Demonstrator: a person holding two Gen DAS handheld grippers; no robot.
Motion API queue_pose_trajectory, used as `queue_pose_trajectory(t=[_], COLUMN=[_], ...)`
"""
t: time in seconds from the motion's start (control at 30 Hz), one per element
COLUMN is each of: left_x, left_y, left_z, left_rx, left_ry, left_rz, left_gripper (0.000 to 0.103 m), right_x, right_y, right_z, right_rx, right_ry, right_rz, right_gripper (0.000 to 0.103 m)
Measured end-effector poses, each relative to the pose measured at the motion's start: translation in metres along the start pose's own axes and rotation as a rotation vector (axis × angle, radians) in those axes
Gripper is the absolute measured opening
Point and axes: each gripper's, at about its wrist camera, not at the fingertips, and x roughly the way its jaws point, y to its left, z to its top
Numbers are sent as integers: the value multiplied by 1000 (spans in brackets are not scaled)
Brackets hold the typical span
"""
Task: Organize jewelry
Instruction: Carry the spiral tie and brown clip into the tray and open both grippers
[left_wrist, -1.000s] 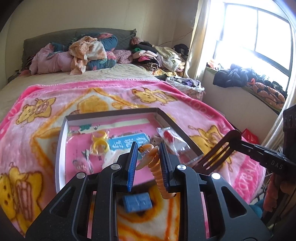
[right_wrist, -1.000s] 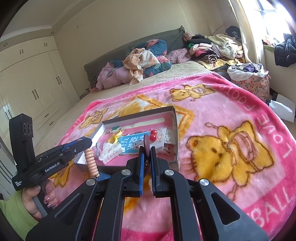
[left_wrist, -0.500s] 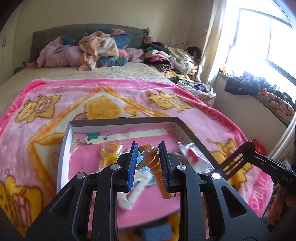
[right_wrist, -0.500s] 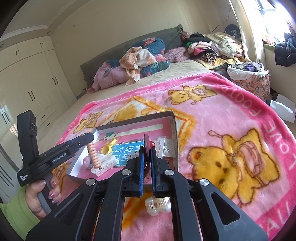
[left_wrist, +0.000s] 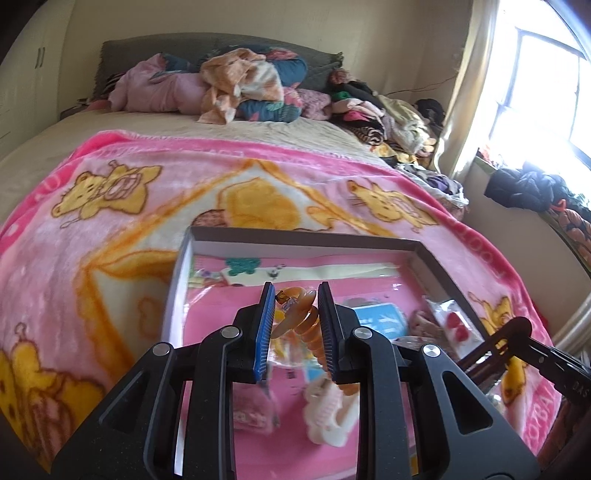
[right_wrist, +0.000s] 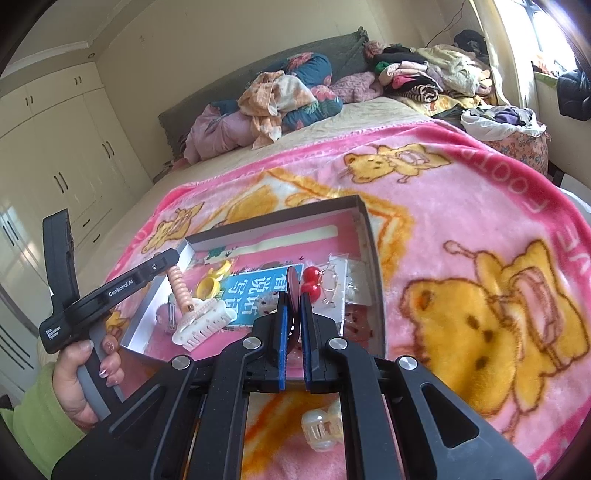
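A shallow grey tray (left_wrist: 303, 240) with a pink floor lies on the pink blanket; it also shows in the right wrist view (right_wrist: 364, 221). My left gripper (left_wrist: 293, 310) is shut on an orange ridged hair clip (left_wrist: 306, 326) and holds it over the tray's left part. The clip hangs from it in the right wrist view (right_wrist: 179, 286). My right gripper (right_wrist: 294, 295) is shut on a dark brown claw clip (right_wrist: 293, 286), seen also in the left wrist view (left_wrist: 495, 347), at the tray's near right edge. A white claw clip (right_wrist: 205, 321), yellow rings (right_wrist: 212, 284) and red earrings (right_wrist: 310, 278) lie in the tray.
A blue card (right_wrist: 255, 290) lies in the tray. A clear claw clip (right_wrist: 321, 428) lies on the blanket under my right gripper. Piled clothes (right_wrist: 273, 96) cover the bed's far end and right side. Wardrobes (right_wrist: 55, 166) stand at left, a window (left_wrist: 546, 88) at right.
Both grippers have moved forward over the tray with their clips still held. The blue pad seen below the left gripper has dropped out of view.
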Motion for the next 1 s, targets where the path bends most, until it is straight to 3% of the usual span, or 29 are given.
queue_pose_trajectory(t=[0.6,0.8,0.9,1.0], left_x=[17,13,10,4], left_y=[12,11,10,9], left_z=[-16,-19,-20,-21], left_rx=[6,15,15,17], left_ry=[47,49,43,34], left_rz=[72,82,85,84], left_gripper=[17,18,34,38], right_x=[16,10,4,-3], right_y=[-15,-18,-17,-16], right_z=[-14,-19,-21,-23], right_rx=[43,54,47,38], right_ry=[66,58,46,35], right_rz=[-28,-42,-49,-55], right_gripper=[13,34,44,50])
